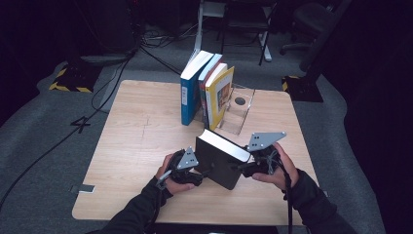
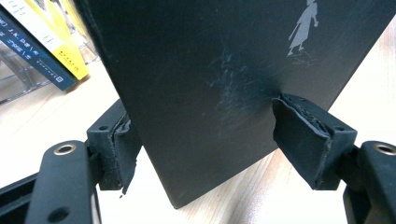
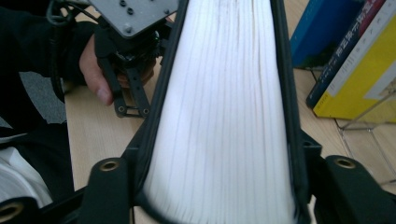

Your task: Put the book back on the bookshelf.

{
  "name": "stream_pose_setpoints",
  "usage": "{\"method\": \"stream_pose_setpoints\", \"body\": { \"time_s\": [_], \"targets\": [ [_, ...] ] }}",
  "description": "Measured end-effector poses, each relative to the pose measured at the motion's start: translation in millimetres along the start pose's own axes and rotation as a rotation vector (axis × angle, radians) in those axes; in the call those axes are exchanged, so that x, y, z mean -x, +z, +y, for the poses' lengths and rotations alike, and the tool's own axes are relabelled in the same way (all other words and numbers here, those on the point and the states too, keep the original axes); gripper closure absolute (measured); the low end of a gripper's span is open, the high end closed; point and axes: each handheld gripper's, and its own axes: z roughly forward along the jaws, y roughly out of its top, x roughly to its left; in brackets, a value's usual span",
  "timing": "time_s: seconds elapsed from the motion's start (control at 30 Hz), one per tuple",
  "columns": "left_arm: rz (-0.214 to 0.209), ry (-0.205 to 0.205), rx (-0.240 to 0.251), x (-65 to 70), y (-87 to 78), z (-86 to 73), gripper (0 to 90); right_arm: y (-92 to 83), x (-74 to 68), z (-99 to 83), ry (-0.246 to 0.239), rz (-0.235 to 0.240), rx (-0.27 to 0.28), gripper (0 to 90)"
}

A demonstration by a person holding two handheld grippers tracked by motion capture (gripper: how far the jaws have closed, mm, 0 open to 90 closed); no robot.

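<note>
High view: black book [image 1: 220, 161] stands tilted, well apart from shelved books [image 1: 207, 90].

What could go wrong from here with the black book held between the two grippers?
1. The black book stands tilted on one corner; the left gripper is open, its fingers only brushing the cover, so it may topple.
2. The right gripper alone clamps the page block; the book could twist out.
3. The leaning row of books stands just behind it; a swing might knock them over.
</note>
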Motion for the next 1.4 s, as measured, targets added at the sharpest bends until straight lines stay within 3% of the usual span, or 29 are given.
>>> {"method": "stream_pose_setpoints", "body": {
  "time_s": [0.13, 0.17, 0.23, 0.4, 0.63, 0.67, 0.93, 1.0, 1.2, 1.4],
  "targets": [
    [0.000, -0.004, -0.002, -0.1, -0.1, 0.2, 25.9, 2.9, 1.3, 7.9, 0.025, 0.008, -0.020, 41.3],
    [-0.004, -0.025, -0.007, -1.2, -1.0, 0.3, 27.9, 5.8, 1.0, 13.9, 0.037, -0.005, -0.037, 41.4],
    [-0.012, -0.033, -0.015, -5.3, -7.0, -2.7, 31.8, 6.8, 0.8, 17.5, 0.043, -0.003, -0.025, 43.7],
    [0.006, -0.059, -0.064, -13.5, -27.7, -16.6, 30.0, 11.4, 0.7, 21.5, 0.050, -0.026, -0.043, 45.3],
    [0.067, -0.042, -0.165, -19.9, -58.7, -44.7, 27.5, 11.0, 5.0, 22.7, 0.037, -0.047, -0.058, 49.3],
    [0.104, -0.025, -0.196, -19.7, -66.2, -52.2, 26.1, 11.0, 4.2, 23.1, 0.024, -0.044, -0.064, 49.6],
    [0.106, -0.114, -0.197, -21.5, -89.0, -71.9, 23.0, 14.2, 1.6, 24.6, 0.014, -0.064, -0.072, 48.8],
    [0.102, -0.118, -0.203, -21.1, -91.7, -74.8, 22.2, 15.0, 1.3, 25.2, 0.007, -0.059, -0.074, 49.0],
    [0.121, -0.171, -0.187, -24.9, -94.7, -76.0, 21.9, 15.0, -1.0, 25.7, -0.006, -0.056, -0.076, 51.3],
    [0.129, -0.184, -0.197, -26.8, -90.0, -78.1, 22.3, 12.4, 5.4, 23.2, 0.012, -0.055, -0.058, 52.7]
  ]
}}
